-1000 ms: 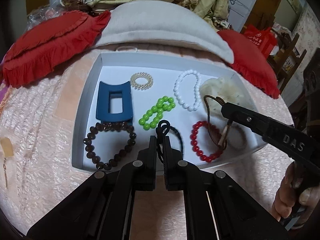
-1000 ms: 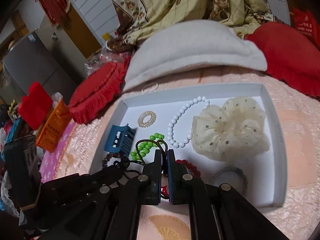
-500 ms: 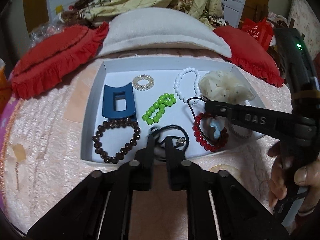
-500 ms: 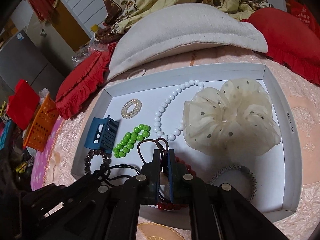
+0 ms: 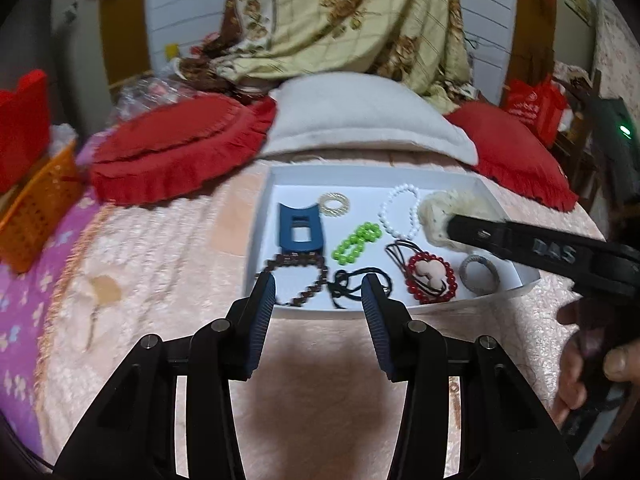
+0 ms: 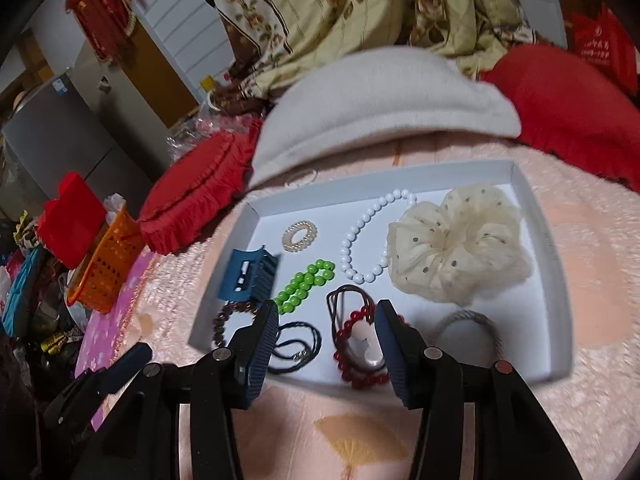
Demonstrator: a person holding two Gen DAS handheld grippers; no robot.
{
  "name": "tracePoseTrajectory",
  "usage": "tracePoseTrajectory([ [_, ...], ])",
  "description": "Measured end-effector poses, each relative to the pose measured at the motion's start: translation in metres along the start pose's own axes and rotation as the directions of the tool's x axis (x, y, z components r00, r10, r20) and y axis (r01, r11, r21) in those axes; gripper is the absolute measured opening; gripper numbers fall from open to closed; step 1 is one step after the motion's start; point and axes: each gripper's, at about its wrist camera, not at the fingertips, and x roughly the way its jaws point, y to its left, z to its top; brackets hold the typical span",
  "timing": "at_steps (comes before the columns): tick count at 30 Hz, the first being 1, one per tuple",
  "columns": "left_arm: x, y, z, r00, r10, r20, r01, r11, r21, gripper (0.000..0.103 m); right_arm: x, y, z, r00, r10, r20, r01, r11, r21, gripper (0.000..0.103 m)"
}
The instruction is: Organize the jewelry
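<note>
A white tray (image 5: 440,307) (image 6: 400,174) on the pink bedspread holds the jewelry. A black cord (image 5: 345,283) (image 6: 298,344) lies loose at its near edge. To the cord's right, a brown hair tie with a pale charm (image 5: 426,273) (image 6: 362,340) rests on a red bead bracelet (image 5: 452,280) (image 6: 360,380). My left gripper (image 5: 318,285) hovers over the near rim, its jaws opening, nothing between the pads. My right gripper (image 6: 327,312) hangs above the red bracelet, jaws also opening and empty. In the left wrist view its finger covers part of the cream scrunchie (image 5: 436,208).
The tray also holds a blue claw clip (image 6: 248,276), a clear spiral tie (image 6: 300,235), white beads (image 6: 362,240), green beads (image 6: 306,286), brown beads (image 5: 298,280) and a grey hair tie (image 5: 478,276). Red cushions (image 5: 180,144) and a grey pillow (image 5: 360,116) lie behind; an orange basket (image 6: 106,276) stands left.
Both grippers went from shut to open. The left let go of the black cord, the right of the brown hair tie; both now lie in the tray. Both grippers pulled back and rose.
</note>
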Motion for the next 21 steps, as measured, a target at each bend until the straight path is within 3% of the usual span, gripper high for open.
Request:
tracePoseTrajectory([
  [5, -0.031, 0.006, -0.010, 0.997, 0.068, 0.046, -0.067, 0.998, -0.022, 0.059, -0.034, 0.007, -0.027, 0.997, -0.072, 0.036, 0.073, 0.997, -0.032, 0.048],
  [12, -0.076, 0.007, -0.032, 0.979, 0.171, 0.115, -0.168, 0.985, -0.035, 0.060, -0.066, 0.014, -0.079, 0.981, -0.188, 0.046, 0.192, 0.977, -0.094, 0.048],
  [13, -0.085, 0.008, -0.035, 0.975, 0.180, 0.131, -0.176, 0.984, -0.043, 0.066, -0.069, 0.015, -0.087, 0.980, -0.195, 0.049, 0.199, 0.975, -0.096, 0.048],
  [15, -0.100, 0.010, -0.040, 0.970, 0.191, 0.152, -0.183, 0.981, -0.067, 0.079, -0.079, 0.016, -0.101, 0.976, -0.212, 0.058, 0.217, 0.971, -0.098, 0.048],
  [21, -0.138, 0.016, -0.050, 0.960, 0.168, 0.223, -0.147, 0.983, -0.107, 0.081, -0.098, 0.023, -0.128, 0.969, -0.236, 0.075, 0.243, 0.966, -0.094, 0.048],
])
